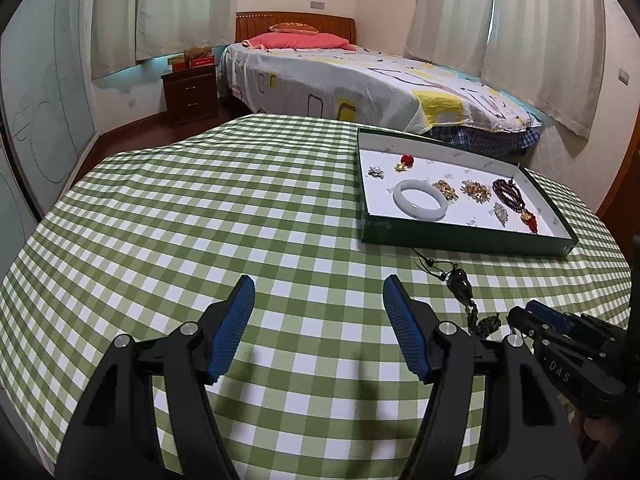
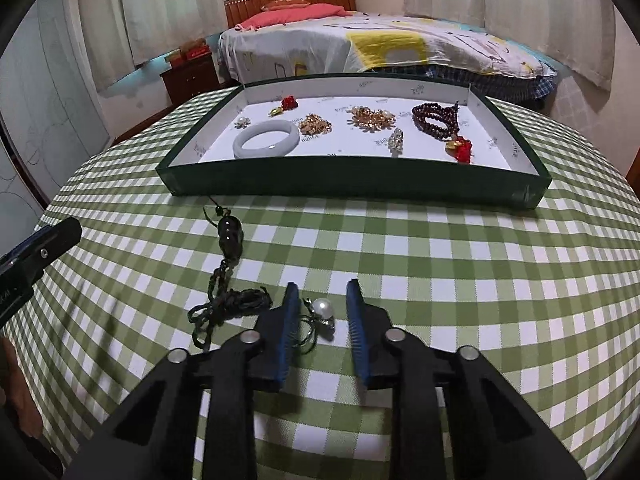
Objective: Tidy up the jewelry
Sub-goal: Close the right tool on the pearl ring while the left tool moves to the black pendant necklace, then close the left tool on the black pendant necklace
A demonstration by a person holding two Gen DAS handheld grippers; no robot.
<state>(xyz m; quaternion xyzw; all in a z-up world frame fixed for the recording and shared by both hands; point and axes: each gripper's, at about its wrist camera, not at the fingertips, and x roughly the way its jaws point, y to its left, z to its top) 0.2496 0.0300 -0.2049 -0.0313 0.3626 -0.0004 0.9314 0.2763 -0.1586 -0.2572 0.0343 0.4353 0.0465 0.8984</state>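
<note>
A dark green tray (image 2: 360, 186) with a white floor holds several pieces: a white bangle (image 2: 266, 140), gold brooches (image 2: 370, 117), a dark bead bracelet (image 2: 436, 118) and a red charm (image 2: 289, 102). The tray shows too in the left wrist view (image 1: 460, 242). On the checked cloth lie a dark pendant on a cord (image 2: 229, 236) and a pearl ring (image 2: 323, 310). My right gripper (image 2: 322, 304) is open, its fingers either side of the pearl ring, low over the cloth. My left gripper (image 1: 318, 296) is open and empty above bare cloth, left of the pendant (image 1: 460, 280).
The table has a green-and-white checked cloth (image 1: 200, 220) and rounded edges. Behind it stand a bed (image 1: 360, 76) and a dark nightstand (image 1: 190, 94). Curtains hang along the walls. The right gripper's body (image 1: 568, 344) shows at the lower right of the left wrist view.
</note>
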